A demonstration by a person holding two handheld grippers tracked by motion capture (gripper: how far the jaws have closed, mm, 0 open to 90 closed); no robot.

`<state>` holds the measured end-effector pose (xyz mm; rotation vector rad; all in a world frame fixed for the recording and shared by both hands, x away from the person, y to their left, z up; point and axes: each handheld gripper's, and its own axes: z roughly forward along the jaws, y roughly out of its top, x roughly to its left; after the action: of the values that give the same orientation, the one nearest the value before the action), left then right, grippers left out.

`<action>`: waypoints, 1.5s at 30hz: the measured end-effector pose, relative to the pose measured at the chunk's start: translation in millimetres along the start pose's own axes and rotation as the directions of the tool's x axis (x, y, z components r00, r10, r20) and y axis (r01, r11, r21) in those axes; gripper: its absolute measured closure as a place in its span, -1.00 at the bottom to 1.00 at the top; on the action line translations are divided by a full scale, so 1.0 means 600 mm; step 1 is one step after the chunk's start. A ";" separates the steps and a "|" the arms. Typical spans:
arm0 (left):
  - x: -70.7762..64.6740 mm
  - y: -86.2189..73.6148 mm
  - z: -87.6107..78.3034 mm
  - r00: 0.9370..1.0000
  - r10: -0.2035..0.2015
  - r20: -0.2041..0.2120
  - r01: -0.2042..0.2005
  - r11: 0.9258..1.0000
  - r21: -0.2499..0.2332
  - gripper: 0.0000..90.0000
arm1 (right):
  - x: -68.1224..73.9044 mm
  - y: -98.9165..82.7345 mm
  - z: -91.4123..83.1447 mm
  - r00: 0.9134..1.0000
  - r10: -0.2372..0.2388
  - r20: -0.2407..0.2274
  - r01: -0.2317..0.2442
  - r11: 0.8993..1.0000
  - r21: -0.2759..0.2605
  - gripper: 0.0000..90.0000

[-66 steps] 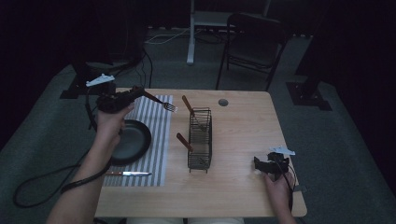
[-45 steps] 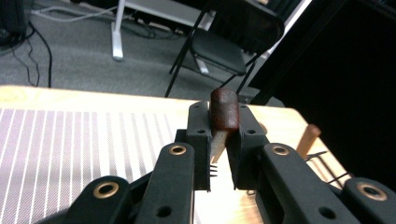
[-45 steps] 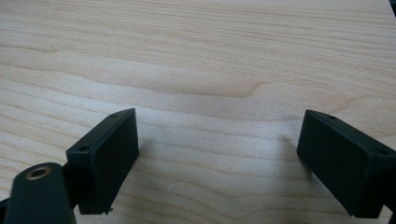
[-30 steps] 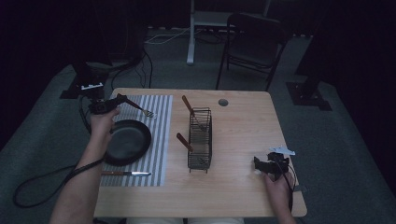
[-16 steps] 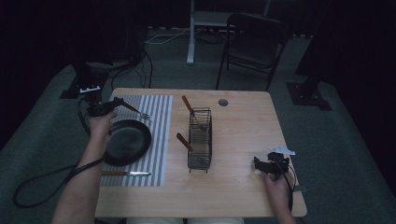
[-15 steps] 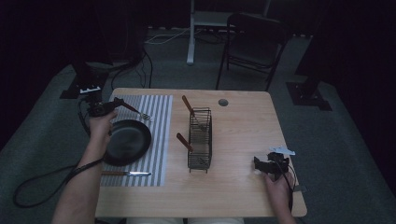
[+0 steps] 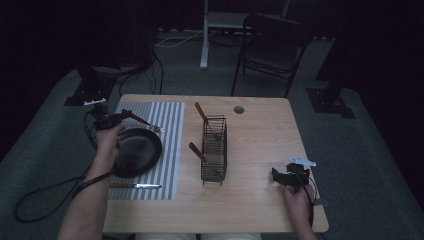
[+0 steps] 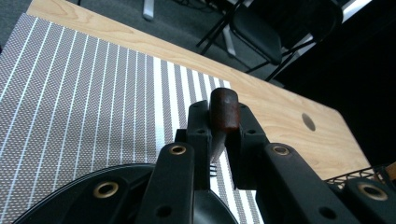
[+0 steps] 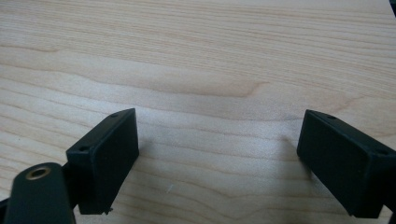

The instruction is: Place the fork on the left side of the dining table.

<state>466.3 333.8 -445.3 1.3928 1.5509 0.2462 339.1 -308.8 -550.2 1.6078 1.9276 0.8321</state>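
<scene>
fork (image 7: 145, 123) with reddish-brown wooden handle and metal tines, tilted, handle end raised toward the mat's left edge, tines low over the striped placemat (image 7: 165, 115) just beyond the black plate's (image 7: 140, 150) far rim.

L tool (image 7: 131, 117) clamped tight on something, L forearm reaching up along the desk (image 7: 260, 200) left edge. R tool (image 7: 281, 176) gaping wide, hand resting at desk's near-right corner.
</scene>
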 end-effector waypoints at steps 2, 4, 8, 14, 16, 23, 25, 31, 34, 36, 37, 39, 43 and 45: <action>0.004 -0.003 0.000 1.000 -0.007 0.006 0.007 1.000 -0.013 0.79 | 0.000 0.000 0.000 1.000 0.000 0.000 0.000 1.000 0.000 -0.73; 0.005 -0.005 0.000 1.000 -0.010 0.009 0.010 1.000 -0.019 0.79 | 0.000 0.000 0.000 1.000 0.000 0.000 0.000 1.000 0.000 -0.73; 0.019 -0.006 0.002 0.999 -0.046 0.021 0.046 0.999 -0.021 0.78 | 0.000 0.000 0.000 1.000 0.000 0.001 0.000 1.000 0.000 -0.73; 0.044 -0.012 0.007 0.990 -0.134 0.050 0.136 0.990 -0.047 0.78 | 0.000 0.000 0.000 1.000 0.000 0.000 0.000 1.000 0.000 -0.73; 0.048 -0.014 0.008 0.987 -0.150 0.055 0.152 0.987 -0.048 0.78 | 0.000 0.000 0.000 1.000 0.000 0.000 0.000 1.000 0.000 -0.73; 0.075 -0.027 0.016 0.965 -0.251 0.077 0.256 0.965 -0.054 0.78 | 0.000 0.000 0.000 1.000 0.000 0.000 0.000 1.000 0.000 -0.73; 0.080 -0.030 0.019 0.960 -0.261 0.096 0.267 0.962 -0.052 0.78 | 0.000 0.000 0.000 1.000 0.000 0.001 0.000 1.000 0.000 -0.73; 0.086 -0.036 0.036 0.950 -0.292 0.112 0.297 0.954 -0.036 0.76 | 0.000 0.000 0.000 1.000 0.000 0.000 0.000 1.000 0.000 -0.73; 0.089 -0.038 0.042 0.950 -0.299 0.093 0.304 0.952 -0.037 0.72 | 0.000 0.000 0.000 1.000 0.000 0.001 0.000 1.000 0.000 -0.73; 0.088 -0.041 0.045 0.962 -0.269 0.047 0.271 0.962 -0.039 0.58 | 0.000 0.000 0.000 1.000 0.000 0.001 0.000 1.000 0.000 -0.73; 0.090 -0.042 0.046 0.961 -0.272 0.047 0.274 0.961 -0.037 0.58 | 0.000 0.000 0.000 1.000 0.000 0.000 0.000 1.000 0.000 -0.73; 0.092 -0.045 0.046 0.958 -0.281 0.048 0.283 0.958 -0.038 0.57 | 0.000 0.000 0.000 1.000 0.000 0.001 0.000 1.000 0.000 -0.73; 0.096 -0.048 0.049 0.955 -0.297 0.025 0.298 0.954 -0.042 0.46 | 0.000 0.000 0.000 1.000 0.000 0.000 0.000 1.000 0.000 -0.73; 0.096 -0.048 0.050 0.957 -0.288 0.016 0.289 0.957 -0.037 0.44 | 0.000 0.000 0.000 1.000 0.000 0.001 0.000 1.000 0.000 -0.73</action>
<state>479.6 359.6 -510.0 1.1178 1.7083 0.0893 339.1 -308.8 -550.2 1.6083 1.9271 0.8317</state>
